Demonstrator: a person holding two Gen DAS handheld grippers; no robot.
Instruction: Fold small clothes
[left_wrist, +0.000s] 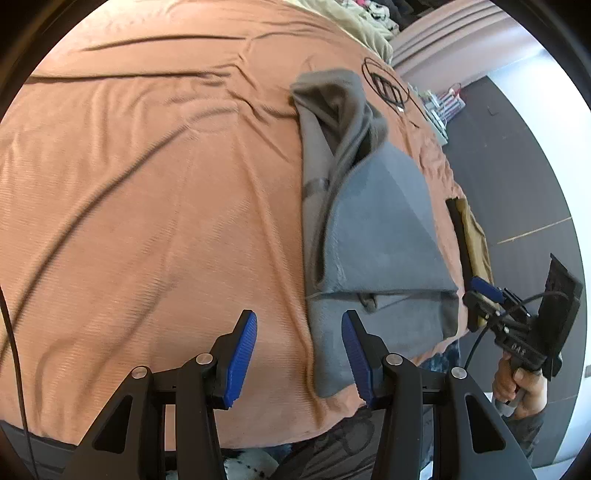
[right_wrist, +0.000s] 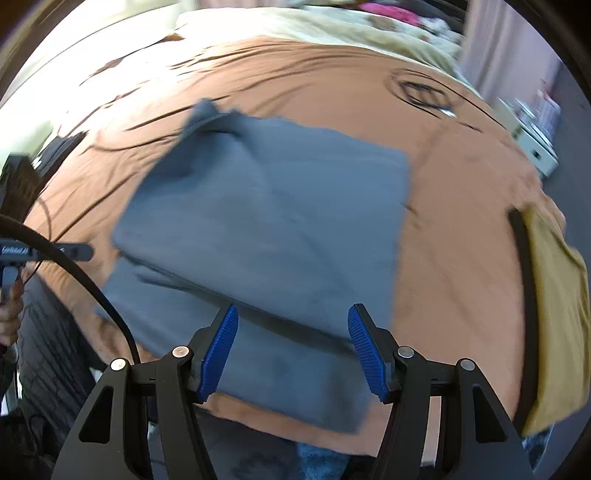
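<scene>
Across the bed's orange cover (right_wrist: 461, 258) we found the folded grey garment (right_wrist: 273, 229) lying flat near the front edge, long axis running away from us; left tongs (left_wrist: 299, 354) and right tongs (right_wrist: 293, 349) stood apart, empty.

Left wrist fisheye: looks steeply down along the left hand-held gripper (left_wrist: 299, 354) at the bed (left_wrist: 147, 184), close above it; grey garment (left_wrist: 376, 229) ahead to its right. Right wrist fisheye: same downward tilt over the right hand-held gripper (right_wrist: 291, 350), garment directly ahead. Shared: garment, orange bedcover, black cable coil (left_wrist: 386, 86); each view catches the other gripper.
</scene>
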